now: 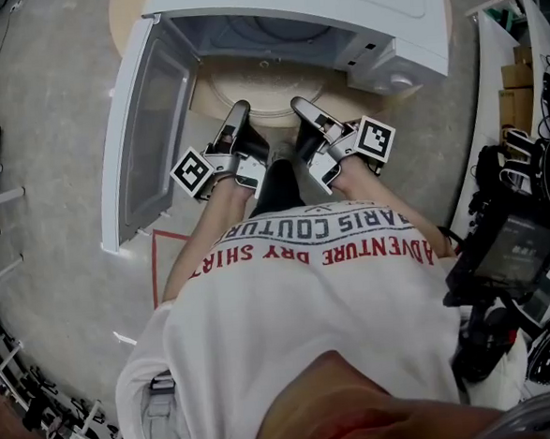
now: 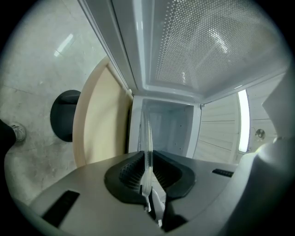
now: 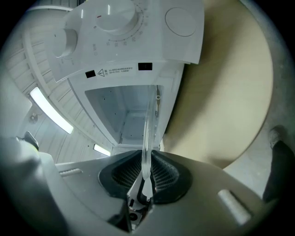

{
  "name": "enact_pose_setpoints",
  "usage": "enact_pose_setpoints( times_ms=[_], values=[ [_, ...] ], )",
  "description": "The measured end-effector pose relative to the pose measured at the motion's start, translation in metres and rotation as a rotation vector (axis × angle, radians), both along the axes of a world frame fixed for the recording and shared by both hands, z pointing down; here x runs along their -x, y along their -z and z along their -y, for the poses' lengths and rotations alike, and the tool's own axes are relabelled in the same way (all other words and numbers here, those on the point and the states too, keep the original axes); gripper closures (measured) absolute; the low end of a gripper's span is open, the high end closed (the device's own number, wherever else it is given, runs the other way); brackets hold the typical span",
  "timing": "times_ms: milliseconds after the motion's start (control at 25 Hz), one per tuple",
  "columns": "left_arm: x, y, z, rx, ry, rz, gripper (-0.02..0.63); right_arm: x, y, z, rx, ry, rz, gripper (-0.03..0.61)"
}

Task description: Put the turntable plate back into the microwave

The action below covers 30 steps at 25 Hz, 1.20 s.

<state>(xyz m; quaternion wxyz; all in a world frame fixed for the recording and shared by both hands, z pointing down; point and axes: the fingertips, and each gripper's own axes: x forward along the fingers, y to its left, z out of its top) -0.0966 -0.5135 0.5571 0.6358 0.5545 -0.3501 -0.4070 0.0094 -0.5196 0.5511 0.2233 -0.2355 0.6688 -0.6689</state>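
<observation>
The clear glass turntable plate (image 1: pixel 266 85) hangs level just in front of the white microwave (image 1: pixel 336 13), whose door (image 1: pixel 142 129) swings open to the left. My left gripper (image 1: pixel 239 113) is shut on the plate's near left rim, and my right gripper (image 1: pixel 300 109) is shut on its near right rim. In the left gripper view the plate (image 2: pixel 148 138) runs edge-on out of the shut left gripper (image 2: pixel 148 175) toward the empty cavity (image 2: pixel 170 129). In the right gripper view the plate (image 3: pixel 148 124) stands edge-on in the shut right gripper (image 3: pixel 145 177), below the control panel (image 3: pixel 124 32).
The microwave sits on a round beige table (image 1: pixel 248 98) with a black foot (image 2: pixel 64 115). The open door stands left of my grippers. Shelving with cables and gear (image 1: pixel 533 149) lines the right side. Red tape (image 1: pixel 156 260) marks the grey floor.
</observation>
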Motion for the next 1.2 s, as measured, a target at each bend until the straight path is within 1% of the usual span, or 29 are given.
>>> enact_pose_setpoints(
  times_ms=[160, 240, 360, 560, 720, 920, 1040, 1200],
  values=[
    [0.002, -0.001, 0.000, 0.014, 0.026, 0.017, 0.571, 0.000, -0.004, -0.002, -0.002, -0.007, -0.017, 0.541],
    [0.002, 0.003, 0.001, 0.001, 0.039, 0.006, 0.569, 0.000, -0.002, 0.000, -0.021, -0.002, -0.013, 0.529],
    [0.004, 0.007, 0.002, -0.018, 0.047, -0.005, 0.566, 0.002, 0.004, 0.001, -0.059, 0.002, -0.013, 0.526],
    [0.005, 0.014, -0.001, -0.047, 0.063, -0.047, 0.566, 0.004, 0.017, 0.001, -0.115, 0.005, -0.022, 0.523],
    [0.006, 0.022, 0.002, -0.078, 0.065, -0.046, 0.565, 0.004, 0.024, 0.004, -0.137, 0.007, -0.014, 0.523],
    [0.006, 0.028, 0.024, -0.106, 0.058, -0.017, 0.561, 0.001, 0.027, 0.022, -0.139, -0.026, -0.002, 0.523],
    [0.006, 0.034, 0.042, -0.125, 0.060, -0.014, 0.558, 0.001, 0.030, 0.036, -0.128, -0.053, 0.014, 0.522],
    [0.005, 0.031, 0.069, -0.115, 0.061, -0.011, 0.557, 0.000, 0.024, 0.062, -0.113, -0.075, 0.011, 0.520]
  ],
)
